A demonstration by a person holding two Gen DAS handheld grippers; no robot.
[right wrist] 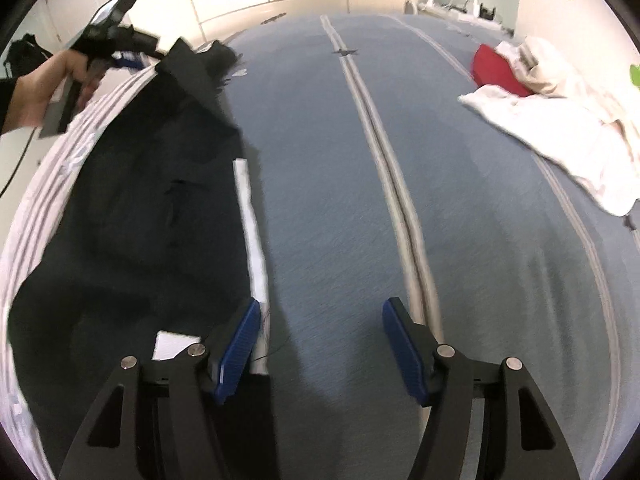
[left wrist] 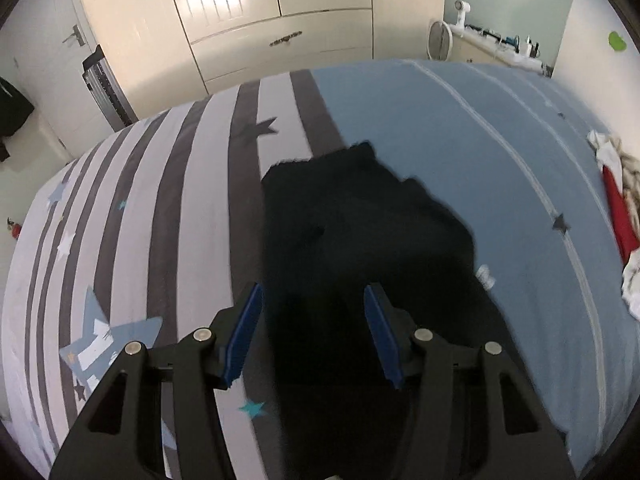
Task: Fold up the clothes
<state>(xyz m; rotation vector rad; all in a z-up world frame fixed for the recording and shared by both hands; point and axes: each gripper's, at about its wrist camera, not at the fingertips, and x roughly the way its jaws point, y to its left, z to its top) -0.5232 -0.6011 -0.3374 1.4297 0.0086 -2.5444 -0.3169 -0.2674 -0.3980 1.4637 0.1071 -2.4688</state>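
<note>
A black garment [left wrist: 360, 240] lies spread on the bed, over the border of the striped and blue parts of the cover. In the right wrist view the black garment [right wrist: 140, 208] lies at the left, with a white strip [right wrist: 252, 232] along its right edge and a white label [right wrist: 176, 345] near my fingers. My left gripper [left wrist: 312, 312] is open and empty, hovering above the garment's near part. It also shows in the right wrist view [right wrist: 108, 40], held in a hand at the far left. My right gripper [right wrist: 318, 324] is open and empty, over the blue cover just right of the garment's edge.
A pile of white and red clothes [right wrist: 552, 100] lies on the bed's right side, also in the left wrist view [left wrist: 620, 208]. The bed cover [right wrist: 340, 160] is blue with pale double stripes. White wardrobes [left wrist: 260, 20] stand beyond the bed, a fan [left wrist: 440, 40] at the back right.
</note>
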